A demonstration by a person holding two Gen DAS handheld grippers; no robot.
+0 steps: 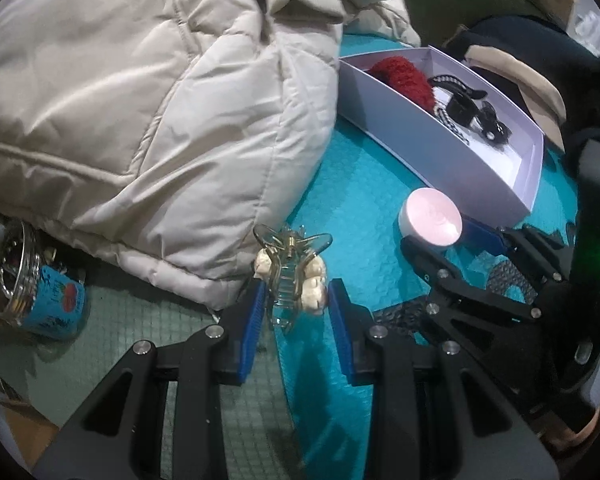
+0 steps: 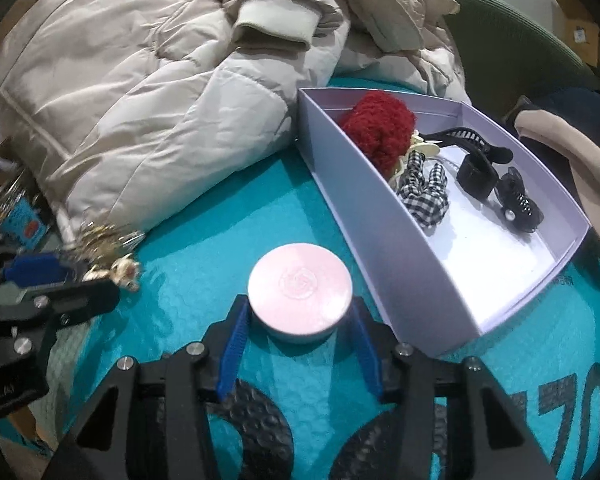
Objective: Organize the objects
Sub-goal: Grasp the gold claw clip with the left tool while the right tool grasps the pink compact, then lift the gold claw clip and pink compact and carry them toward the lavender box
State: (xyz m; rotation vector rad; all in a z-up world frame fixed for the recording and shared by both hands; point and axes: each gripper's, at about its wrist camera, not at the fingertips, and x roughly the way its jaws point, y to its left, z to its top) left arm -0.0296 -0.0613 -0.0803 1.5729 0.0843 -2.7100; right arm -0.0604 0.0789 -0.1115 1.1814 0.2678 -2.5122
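Note:
My left gripper [image 1: 298,304] is shut on a clear hair claw clip [image 1: 290,280] with cream flowers, held just above the edge of the teal bubble mailer [image 1: 340,200]. In the right wrist view the same clip [image 2: 116,268] shows at the far left. My right gripper [image 2: 298,306] has its blue pads against both sides of a round pink-lidded jar [image 2: 300,286], which rests on the mailer. Right of the jar stands a white box [image 2: 340,168] holding a red fuzzy scrunchie [image 2: 380,132], a gingham scrunchie [image 2: 424,192], a black claw clip [image 2: 476,160] and a black bow [image 2: 518,200].
A beige puffer jacket [image 1: 140,100] fills the left and back, lying over the mailer's far edge. A blue tin [image 1: 56,300] with bangles lies on its side at the left. Dark and beige cloth [image 2: 580,168] lies right of the box, with a green chair back [image 2: 520,40] behind.

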